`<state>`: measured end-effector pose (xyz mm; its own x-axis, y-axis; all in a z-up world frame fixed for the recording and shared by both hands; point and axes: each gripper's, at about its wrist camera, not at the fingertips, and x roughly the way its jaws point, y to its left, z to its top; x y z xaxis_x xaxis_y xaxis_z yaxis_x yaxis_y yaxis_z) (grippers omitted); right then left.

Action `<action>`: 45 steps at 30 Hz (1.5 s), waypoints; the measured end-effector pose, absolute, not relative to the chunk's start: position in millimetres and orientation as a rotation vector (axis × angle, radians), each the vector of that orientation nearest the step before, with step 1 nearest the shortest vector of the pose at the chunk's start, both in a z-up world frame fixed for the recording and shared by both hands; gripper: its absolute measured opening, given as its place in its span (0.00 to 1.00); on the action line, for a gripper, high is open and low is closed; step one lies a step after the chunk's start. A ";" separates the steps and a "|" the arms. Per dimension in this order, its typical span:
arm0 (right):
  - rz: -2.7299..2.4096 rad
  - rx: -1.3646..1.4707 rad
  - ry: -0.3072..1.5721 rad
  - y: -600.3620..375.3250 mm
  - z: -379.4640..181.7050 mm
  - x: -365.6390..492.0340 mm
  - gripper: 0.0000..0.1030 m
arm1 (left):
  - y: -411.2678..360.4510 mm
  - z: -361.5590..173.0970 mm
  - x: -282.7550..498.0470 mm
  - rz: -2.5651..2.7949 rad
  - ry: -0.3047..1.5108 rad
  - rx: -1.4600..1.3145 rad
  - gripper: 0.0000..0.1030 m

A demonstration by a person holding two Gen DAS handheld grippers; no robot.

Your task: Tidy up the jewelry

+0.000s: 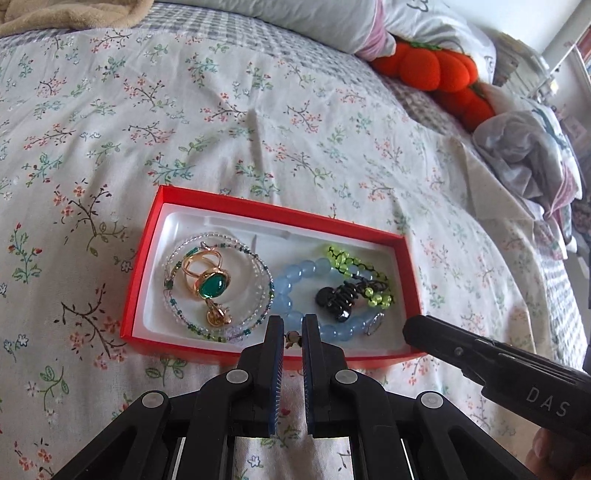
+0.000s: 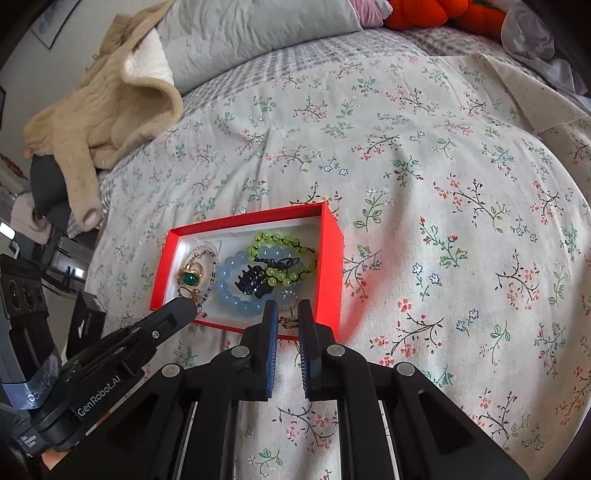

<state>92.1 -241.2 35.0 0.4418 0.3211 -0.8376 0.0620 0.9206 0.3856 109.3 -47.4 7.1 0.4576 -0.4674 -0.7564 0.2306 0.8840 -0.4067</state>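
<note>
A red box (image 1: 140, 258) with a white liner lies on the floral bedspread; it also shows in the right wrist view (image 2: 332, 251). Inside are a gold ring with a green stone (image 1: 210, 286), a clear and green bead strand (image 1: 173, 302), a blue bead bracelet (image 1: 295, 273), a yellow-green bead bracelet (image 1: 341, 258) and a black hair claw (image 1: 338, 299). My left gripper (image 1: 293, 332) is nearly shut on a small gold earring (image 1: 291, 336) over the box's near edge. My right gripper (image 2: 287, 314) is nearly shut on another small gold earring (image 2: 288, 323) over the box's near right corner.
Pillows (image 1: 295, 18) and an orange pumpkin plush (image 1: 436, 70) lie at the head of the bed. A beige fleece garment (image 2: 107, 103) lies at the left edge. Crumpled clothes (image 1: 524, 155) sit at the right. The floral bedspread (image 2: 461, 221) stretches around the box.
</note>
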 end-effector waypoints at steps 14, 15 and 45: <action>0.169 0.441 1.037 -244.4 56.3 85.2 0.38 | -33.7 18.8 96.1 -0.362 0.993 -0.213 0.45; 0.165 0.441 1.036 -245.4 58.1 82.5 0.38 | -32.2 18.7 92.9 -0.348 0.998 -0.197 0.49; -0.075 0.053 1.079 -220.9 30.0 -15.8 0.96 | -0.2 -10.6 -3.1 -0.100 1.018 -0.017 0.99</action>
<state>-15.8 -220.9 30.0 0.4696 -0.0354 -0.8822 0.0874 0.9961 0.0066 -3.1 -0.2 -10.6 0.5209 -0.0912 -0.8487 0.0753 0.9953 -0.0608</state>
